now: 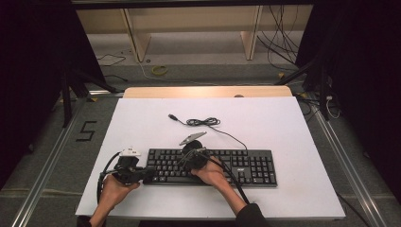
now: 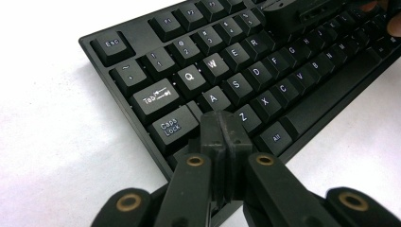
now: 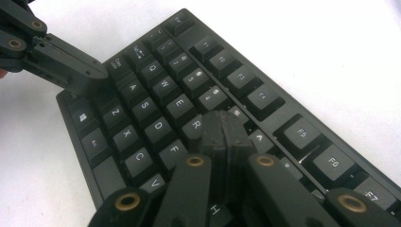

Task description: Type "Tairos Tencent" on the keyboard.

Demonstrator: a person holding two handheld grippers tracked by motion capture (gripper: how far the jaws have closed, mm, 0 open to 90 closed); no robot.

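Note:
A black keyboard (image 1: pixel 236 166) lies near the front of the white tabletop (image 1: pixel 265 123). My left gripper (image 1: pixel 149 175) is at the keyboard's left end, its jaws shut together with nothing between them. Its tips (image 2: pixel 222 125) sit at the left Shift key, between Caps Lock (image 2: pixel 171 126) and Z. My right gripper (image 1: pixel 188 157) hovers over the left-middle keys, shut and empty too, and its tips (image 3: pixel 222 126) are by the R and T keys. The left gripper's fingers (image 3: pixel 71 71) also appear in the right gripper view. I cannot tell whether either tip presses a key.
The keyboard's cable (image 1: pixel 204 122) lies coiled behind it, ending in a loose USB plug (image 1: pixel 173 116). A wooden strip (image 1: pixel 208 91) runs along the table's far edge. Black stands (image 1: pixel 326 80) and floor cables surround the table.

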